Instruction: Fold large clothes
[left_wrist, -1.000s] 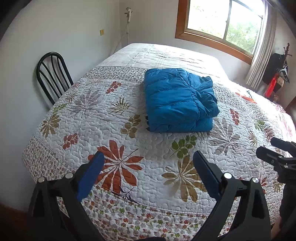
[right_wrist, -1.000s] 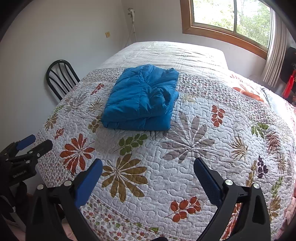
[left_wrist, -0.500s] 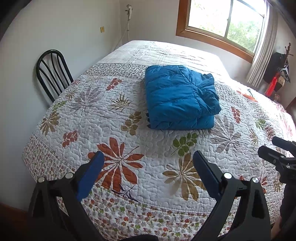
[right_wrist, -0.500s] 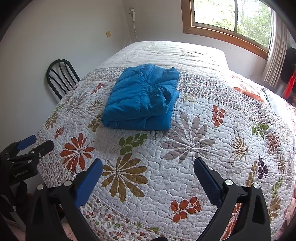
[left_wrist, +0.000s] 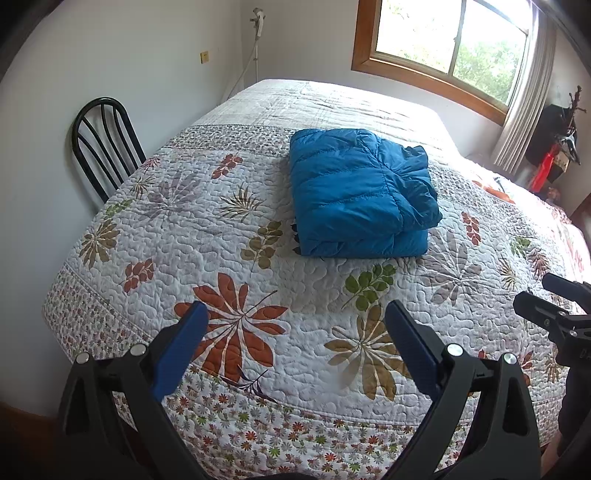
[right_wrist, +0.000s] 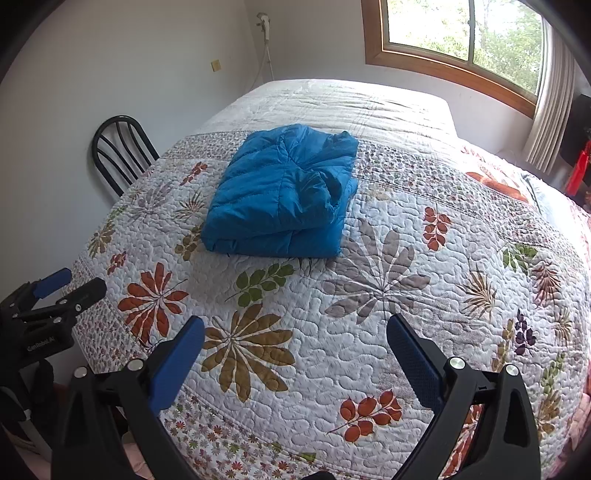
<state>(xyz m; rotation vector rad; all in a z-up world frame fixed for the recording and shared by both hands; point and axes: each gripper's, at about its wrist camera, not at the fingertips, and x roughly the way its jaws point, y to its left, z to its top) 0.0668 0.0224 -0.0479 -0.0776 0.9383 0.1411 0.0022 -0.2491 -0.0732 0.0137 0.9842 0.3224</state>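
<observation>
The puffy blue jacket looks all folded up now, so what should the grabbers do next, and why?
Probably just back away. The puffy blue quilted jacket already lies as a compact folded bundle on the floral quilted bedspread, and the left gripper and right gripper hang open, apart from it, holding nothing.

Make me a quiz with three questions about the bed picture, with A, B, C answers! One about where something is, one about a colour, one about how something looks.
1. Where is the black metal chair?
A. On the quilt
B. Beside the bed, against the wall
C. Under the window

2. What colour is the puffy quilted jacket?
A. Blue
B. Red
C. Yellow

3. How does the jacket lie on the floral quilted bedspread?
A. Spread flat
B. Hanging off the edge
C. Folded into a bundle

Answers:
1 B, its curved back shows between the bed's side and the white wall.
2 A, both views show blue.
3 C, stacked layers show at its near edge; the left gripper and right gripper have open jaws and hold nothing.
</observation>
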